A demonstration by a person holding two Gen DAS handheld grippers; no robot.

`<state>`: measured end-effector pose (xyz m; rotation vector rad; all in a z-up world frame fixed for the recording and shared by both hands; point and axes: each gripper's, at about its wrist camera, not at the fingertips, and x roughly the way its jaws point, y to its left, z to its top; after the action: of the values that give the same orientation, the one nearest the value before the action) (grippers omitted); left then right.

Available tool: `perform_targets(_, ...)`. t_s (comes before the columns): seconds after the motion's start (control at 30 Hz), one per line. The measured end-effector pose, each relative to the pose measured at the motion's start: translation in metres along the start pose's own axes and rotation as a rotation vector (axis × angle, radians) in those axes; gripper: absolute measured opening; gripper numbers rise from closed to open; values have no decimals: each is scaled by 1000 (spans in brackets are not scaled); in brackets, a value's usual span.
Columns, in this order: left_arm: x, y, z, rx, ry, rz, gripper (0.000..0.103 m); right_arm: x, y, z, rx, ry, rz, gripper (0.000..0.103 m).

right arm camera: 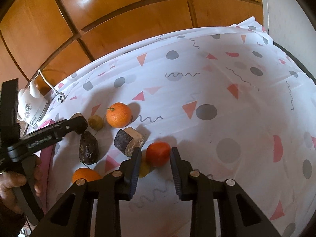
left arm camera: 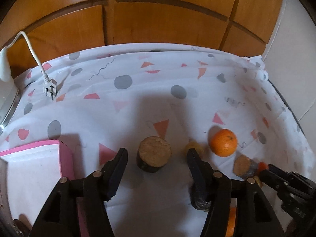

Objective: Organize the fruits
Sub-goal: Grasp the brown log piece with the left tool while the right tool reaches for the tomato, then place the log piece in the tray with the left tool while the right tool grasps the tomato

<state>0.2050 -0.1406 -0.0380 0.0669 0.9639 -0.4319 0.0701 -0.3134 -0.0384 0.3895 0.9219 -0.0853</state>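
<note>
Right gripper [right arm camera: 155,155] tilts steeply down, jaws apart around red tomato [right arm camera: 158,153].

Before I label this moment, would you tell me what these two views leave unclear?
- Pink box, left wrist view: cut off by the frame edge; contents unseen.
- Small yellow fruit, right wrist view: mostly hidden behind the right gripper's finger.
- Red fruit, right wrist view: between the jaws; contact unclear.
- Lower orange, left wrist view: hidden behind the left gripper.
</note>
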Motion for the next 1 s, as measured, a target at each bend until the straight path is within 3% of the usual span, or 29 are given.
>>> perform_targets(0.03, 4, 4, -1, -18, 13, -2, 44, 0, 0, 0, -1, 1, 3, 30)
perform_targets(0.1, 8, 12, -4, -55, 31, -8, 39, 1, 0, 1, -2, 1, 3, 30)
perform_targets(0.27, 1, 14, -8, -64, 13, -47, 37, 3, -1, 3, -9, 2, 10, 30)
perform_targets(0.33, -9, 12, -10, -61, -13, -51, 37, 3, 0, 2, -17, 3, 7, 25)
perform_targets(0.63, -81, 40, -40, -177, -112, -61, 37, 7, -1, 3, -11, 25, 12, 26)
perform_targets(0.8, -115, 76, -60, -220, -162, 52, 38, 15, -1, 3, 1, 55, -10, 28)
perform_targets(1.0, -121, 123, -88, -303, -128, 169, 38, 14, 4, 0, -32, 36, -38, 27)
